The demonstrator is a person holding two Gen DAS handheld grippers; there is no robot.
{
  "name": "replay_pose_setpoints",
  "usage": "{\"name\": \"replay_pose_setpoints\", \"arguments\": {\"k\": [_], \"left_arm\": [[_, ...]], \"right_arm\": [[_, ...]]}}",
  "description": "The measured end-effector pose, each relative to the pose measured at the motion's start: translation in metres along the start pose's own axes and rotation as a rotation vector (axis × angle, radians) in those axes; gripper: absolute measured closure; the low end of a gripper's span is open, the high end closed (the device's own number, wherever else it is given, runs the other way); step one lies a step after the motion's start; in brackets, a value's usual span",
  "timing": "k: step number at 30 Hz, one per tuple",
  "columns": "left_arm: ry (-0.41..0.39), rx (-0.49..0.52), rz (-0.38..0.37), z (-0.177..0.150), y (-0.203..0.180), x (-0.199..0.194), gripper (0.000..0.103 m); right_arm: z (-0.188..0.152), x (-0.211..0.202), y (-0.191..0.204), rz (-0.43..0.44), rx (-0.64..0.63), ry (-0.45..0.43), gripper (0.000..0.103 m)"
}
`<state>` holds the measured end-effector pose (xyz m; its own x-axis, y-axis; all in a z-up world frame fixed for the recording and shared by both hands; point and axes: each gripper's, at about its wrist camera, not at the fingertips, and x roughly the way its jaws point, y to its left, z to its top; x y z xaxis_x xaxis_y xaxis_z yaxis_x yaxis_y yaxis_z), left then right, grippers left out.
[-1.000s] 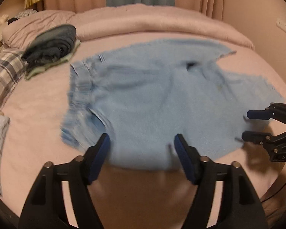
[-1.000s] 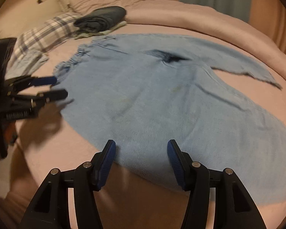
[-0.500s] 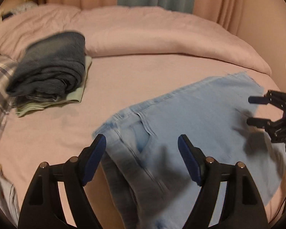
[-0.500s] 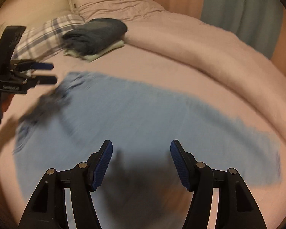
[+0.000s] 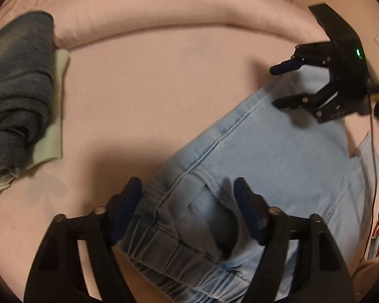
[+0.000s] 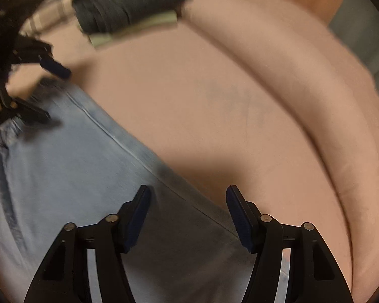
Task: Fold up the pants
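Light blue jeans point(image 5: 278, 156) lie on the pink bed, folded lengthwise, with the elastic waistband point(image 5: 169, 250) nearest the left wrist view. My left gripper point(image 5: 189, 207) is open, low over the waistband and pocket. It also shows at the left edge of the right wrist view point(image 6: 48, 93), open. My right gripper point(image 6: 187, 214) is open, low over the jeans' far side seam point(image 6: 128, 149). It shows in the left wrist view point(image 5: 285, 83), open above the leg end. Neither holds cloth.
A stack of folded dark denim on a pale green garment point(image 5: 15, 88) lies at the left of the bed. A rolled pink duvet point(image 5: 176, 7) runs along the back. Plaid fabric point(image 6: 50, 17) lies behind the stack. Bare pink sheet point(image 5: 151, 83) lies between stack and jeans.
The jeans, spread flat with legs apart a second ago, now lie folded in a narrower strip. Both grippers moved forward and down over the jeans and stayed open.
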<state>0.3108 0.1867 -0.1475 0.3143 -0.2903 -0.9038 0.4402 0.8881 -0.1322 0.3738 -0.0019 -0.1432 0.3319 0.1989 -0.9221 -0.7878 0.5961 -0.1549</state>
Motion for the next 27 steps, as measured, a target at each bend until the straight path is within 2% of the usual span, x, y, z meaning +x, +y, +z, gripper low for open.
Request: {"name": "replay_pose_setpoints", "arguments": {"k": [1, 2, 3, 4, 5, 7, 8, 11, 14, 15, 17, 18, 19, 20, 21, 22, 23, 26, 27], "left_arm": [[0.015, 0.014, 0.014, -0.001, 0.000, 0.002, 0.045], [0.008, 0.036, 0.024, -0.004, -0.002, 0.002, 0.047], [-0.009, 0.050, 0.023, -0.007, -0.004, -0.002, 0.056], [-0.018, 0.056, 0.037, -0.009, -0.004, -0.005, 0.072], [-0.031, 0.051, 0.044, -0.011, -0.003, -0.008, 0.074], [-0.056, 0.020, 0.057, -0.011, 0.001, -0.013, 0.085], [-0.069, 0.000, 0.072, -0.011, 0.003, -0.016, 0.085], [-0.101, -0.033, 0.127, -0.008, 0.004, -0.015, 0.086], [-0.062, -0.079, 0.136, -0.007, 0.013, -0.003, 0.084], [-0.071, -0.073, 0.144, -0.008, 0.011, -0.006, 0.080], [-0.079, -0.078, 0.135, -0.011, 0.012, -0.015, 0.068], [-0.086, -0.082, 0.138, -0.013, 0.014, -0.019, 0.049], [-0.098, -0.082, 0.131, -0.014, 0.017, -0.025, 0.030], [-0.118, -0.077, 0.114, -0.017, 0.019, -0.032, 0.026], [-0.125, -0.074, 0.106, -0.018, 0.023, -0.034, 0.026], [-0.116, -0.073, 0.085, -0.017, 0.026, -0.034, 0.026], [-0.098, -0.083, 0.062, -0.013, 0.028, -0.031, 0.026], [0.008, -0.120, 0.077, -0.012, 0.036, -0.011, 0.031], [0.043, -0.115, 0.101, -0.004, 0.033, 0.000, 0.038]], "right_arm": [[-0.002, 0.006, -0.003, 0.034, 0.018, 0.034, 0.042], [-0.003, 0.005, -0.004, 0.050, 0.032, 0.039, 0.050], [-0.004, 0.002, -0.002, 0.068, 0.027, 0.038, 0.057], [-0.006, 0.000, 0.003, 0.059, 0.006, 0.038, 0.072], [-0.009, -0.003, 0.013, 0.010, -0.037, 0.042, 0.087], [-0.012, -0.006, 0.027, -0.044, -0.091, 0.052, 0.093], [-0.012, -0.007, 0.032, -0.075, -0.112, 0.054, 0.095], [-0.003, -0.013, 0.026, -0.132, -0.054, 0.019, 0.095], [-0.002, 0.002, 0.027, -0.161, -0.025, 0.041, 0.095], [-0.002, 0.005, 0.032, -0.176, -0.041, 0.042, 0.095], [-0.005, -0.003, 0.034, -0.176, -0.052, 0.023, 0.095], [-0.008, -0.009, 0.031, -0.148, -0.039, 0.018, 0.094], [-0.009, -0.015, 0.026, -0.113, -0.025, 0.009, 0.091], [-0.010, -0.020, 0.025, -0.079, -0.015, 0.001, 0.079], [-0.011, -0.022, 0.022, -0.071, -0.011, 0.006, 0.069], [-0.012, -0.021, 0.019, -0.089, -0.012, 0.023, 0.050], [-0.013, -0.017, 0.018, -0.107, -0.017, 0.049, 0.045], [-0.015, -0.003, 0.011, -0.083, 0.016, 0.091, 0.045], [-0.016, 0.003, 0.010, -0.073, 0.041, 0.100, 0.045]]}}
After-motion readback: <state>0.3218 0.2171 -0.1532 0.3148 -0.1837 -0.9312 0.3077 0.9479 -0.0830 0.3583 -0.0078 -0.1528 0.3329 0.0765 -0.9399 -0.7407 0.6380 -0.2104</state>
